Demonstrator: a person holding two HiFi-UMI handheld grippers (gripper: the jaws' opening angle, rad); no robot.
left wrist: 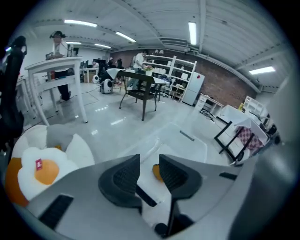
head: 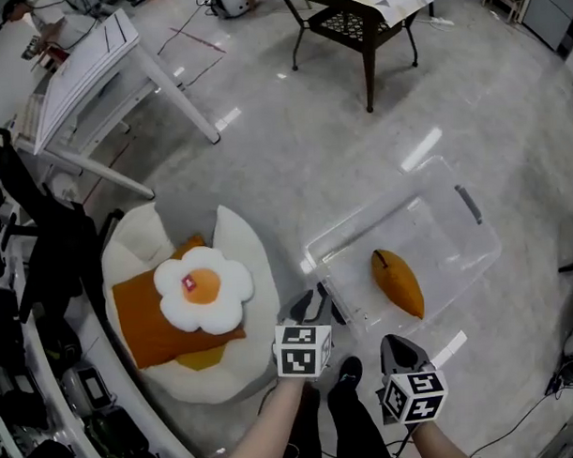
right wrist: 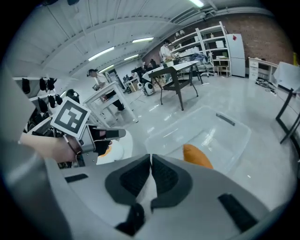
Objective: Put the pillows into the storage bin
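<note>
Orange pillow (head: 397,283) lies in the bin (head: 439,246) beyond the left hand-held gripper (head: 314,305), jaws apart, empty.

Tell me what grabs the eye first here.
A fried-egg pillow lies on a flat orange pillow atop a white cushioned seat, at the left of the head view. To its right, a clear storage bin on the floor holds a second orange pillow. At the bottom edge, the left gripper is open and the right gripper is shut, both empty.
</note>
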